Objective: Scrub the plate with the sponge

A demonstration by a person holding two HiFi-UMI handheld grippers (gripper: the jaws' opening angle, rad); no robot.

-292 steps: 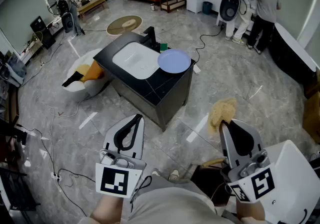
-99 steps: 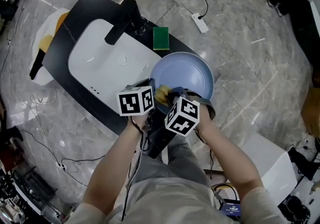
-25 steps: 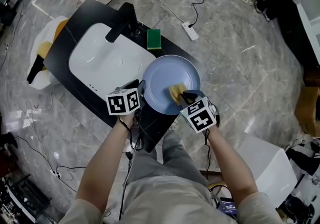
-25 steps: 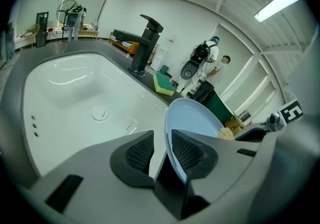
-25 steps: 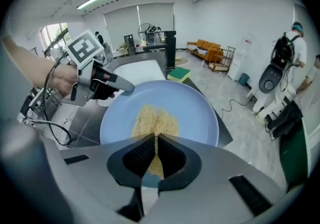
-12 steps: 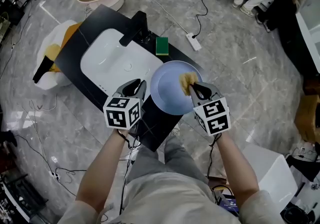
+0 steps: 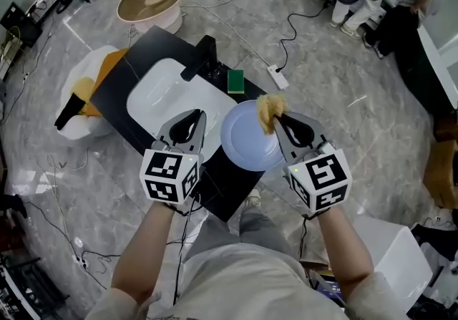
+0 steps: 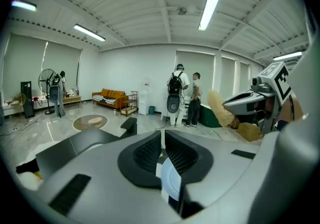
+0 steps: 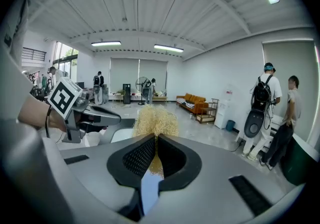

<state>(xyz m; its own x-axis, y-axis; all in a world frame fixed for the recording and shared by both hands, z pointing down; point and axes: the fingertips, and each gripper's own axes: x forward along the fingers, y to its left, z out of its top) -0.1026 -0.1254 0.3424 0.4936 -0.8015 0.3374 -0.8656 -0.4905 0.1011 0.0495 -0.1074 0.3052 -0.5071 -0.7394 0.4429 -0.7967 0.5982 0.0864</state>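
Sponge point(image 7: 270, 106) pinched in my right claw point(image 7: 278, 118), above plate point(image 7: 247, 145); left claw point(image 7: 196, 116) just closed nearly together, empty; both angled slightly down.

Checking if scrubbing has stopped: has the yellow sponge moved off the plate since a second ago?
Yes. The right gripper has lifted the yellow sponge up off the plate; it now shows over the plate's far rim instead of mid-plate.
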